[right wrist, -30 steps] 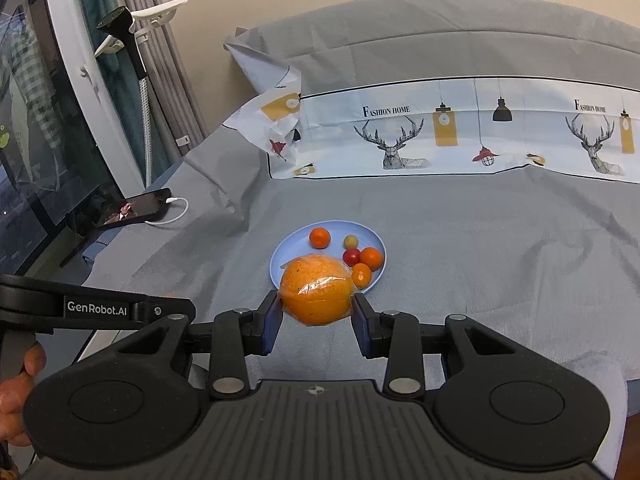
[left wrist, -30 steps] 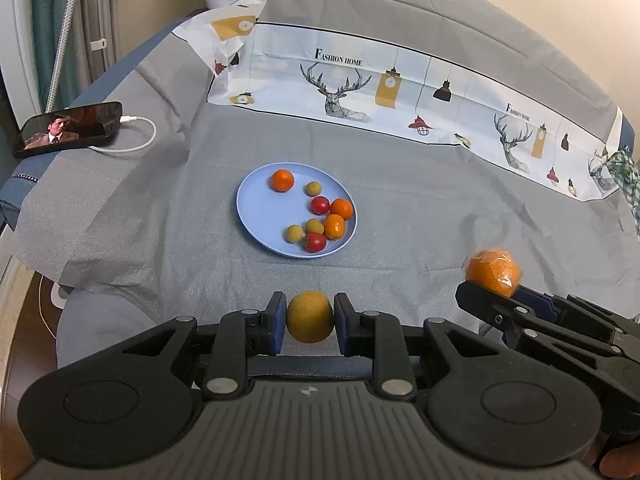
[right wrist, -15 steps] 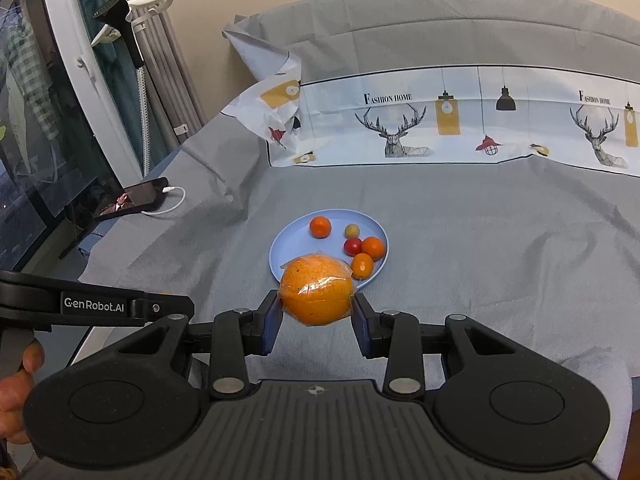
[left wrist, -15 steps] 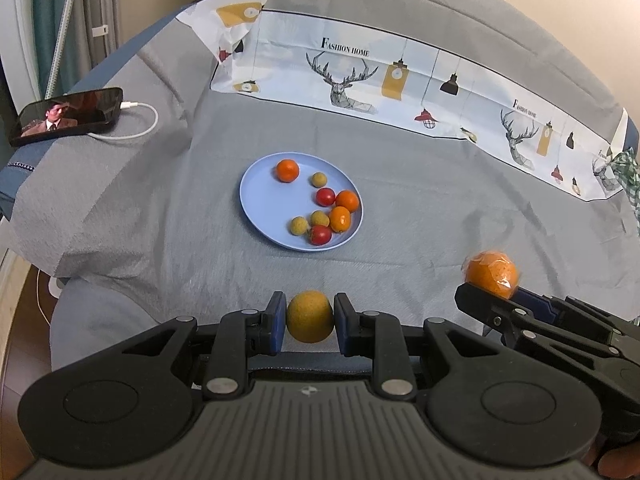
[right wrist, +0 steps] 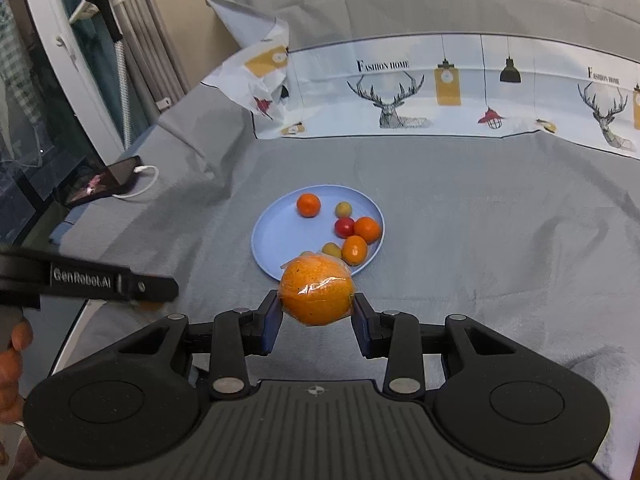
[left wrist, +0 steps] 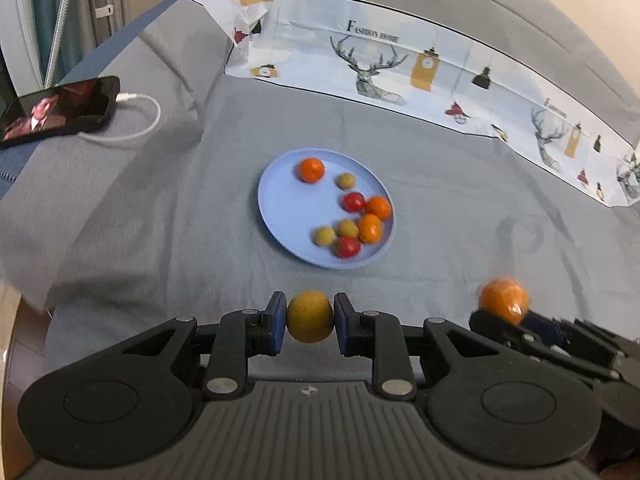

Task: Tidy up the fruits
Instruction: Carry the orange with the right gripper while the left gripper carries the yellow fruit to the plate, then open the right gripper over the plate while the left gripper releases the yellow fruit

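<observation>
While you carry both fruits toward the blue plate [left wrist: 280, 216] to gather them with the small oranges, tomatoes and yellow-green fruits already lying there, your left gripper [left wrist: 310, 322] is clenched on a round yellow-brown fruit [left wrist: 310, 321] and your right gripper [right wrist: 316, 312] on a plastic-wrapped orange [right wrist: 317, 289], both in the air short of the plate's near rim. That plate rests on a bed under a wrinkled grey sheet [right wrist: 480, 240], with a deer-print cloth [right wrist: 440, 100] at the far side and a phone [left wrist: 60, 110] charging at the left edge.
</observation>
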